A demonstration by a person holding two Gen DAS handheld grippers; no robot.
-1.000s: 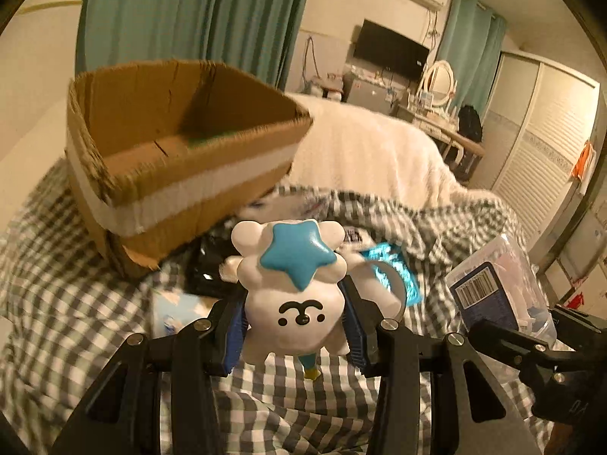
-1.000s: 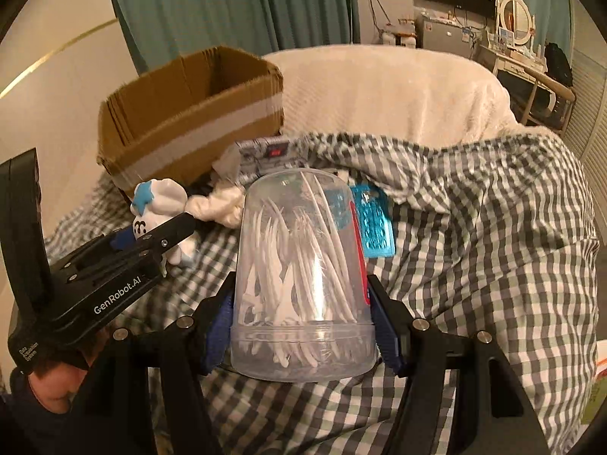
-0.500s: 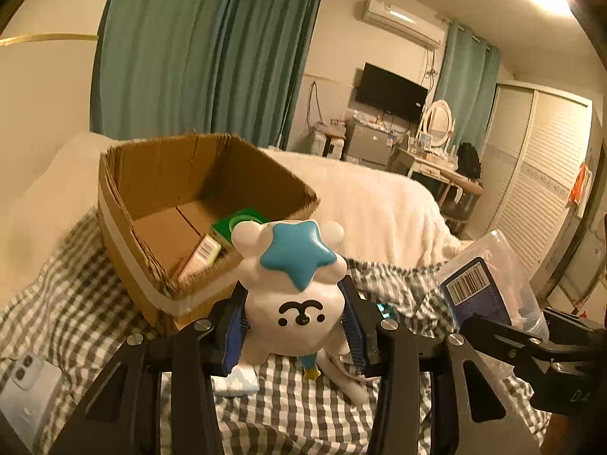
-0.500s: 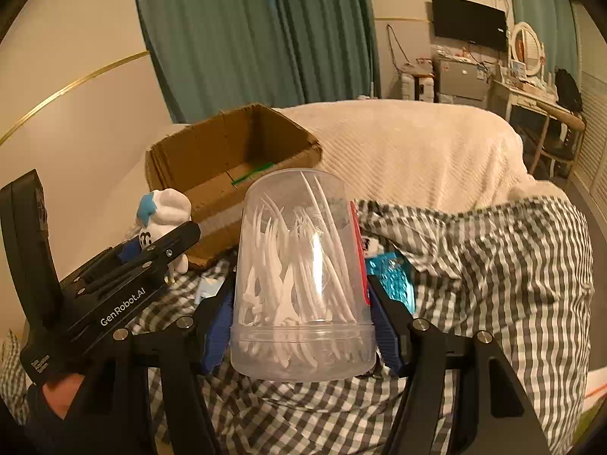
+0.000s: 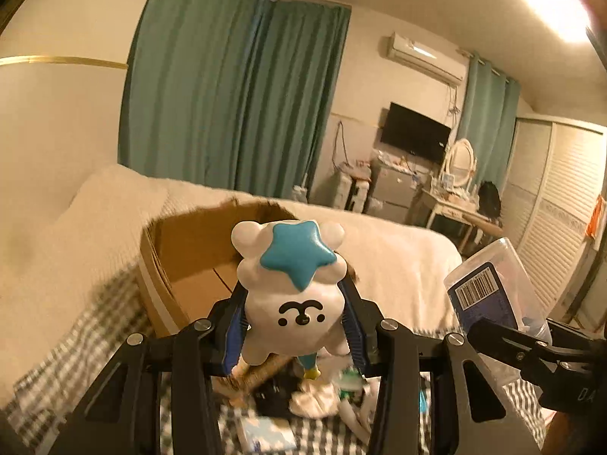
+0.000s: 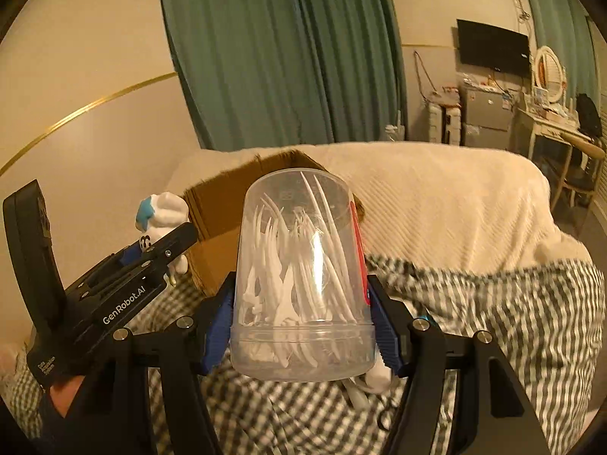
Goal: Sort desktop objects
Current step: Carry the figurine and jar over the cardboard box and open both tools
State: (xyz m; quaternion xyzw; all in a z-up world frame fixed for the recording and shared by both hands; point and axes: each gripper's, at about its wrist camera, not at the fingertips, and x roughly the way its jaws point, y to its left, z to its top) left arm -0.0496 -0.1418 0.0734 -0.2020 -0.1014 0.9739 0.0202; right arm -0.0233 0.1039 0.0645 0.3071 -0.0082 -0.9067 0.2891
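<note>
My left gripper is shut on a white bear figure with a blue star on its head, held high in front of an open cardboard box. My right gripper is shut on a clear plastic jar of white floss picks, held above the checked cloth. In the right wrist view the left gripper with the bear figure sits at the left, beside the box. The jar shows at the right of the left wrist view.
A checked cloth covers the surface, with a cream blanket behind it. Small items lie below the left gripper: a white cloth lump, a dark object and a pale blue packet. Green curtains hang behind.
Both grippers have risen and tilted up with their objects still held. The box now sits lower and farther in both views, and the loose items have dropped below.
</note>
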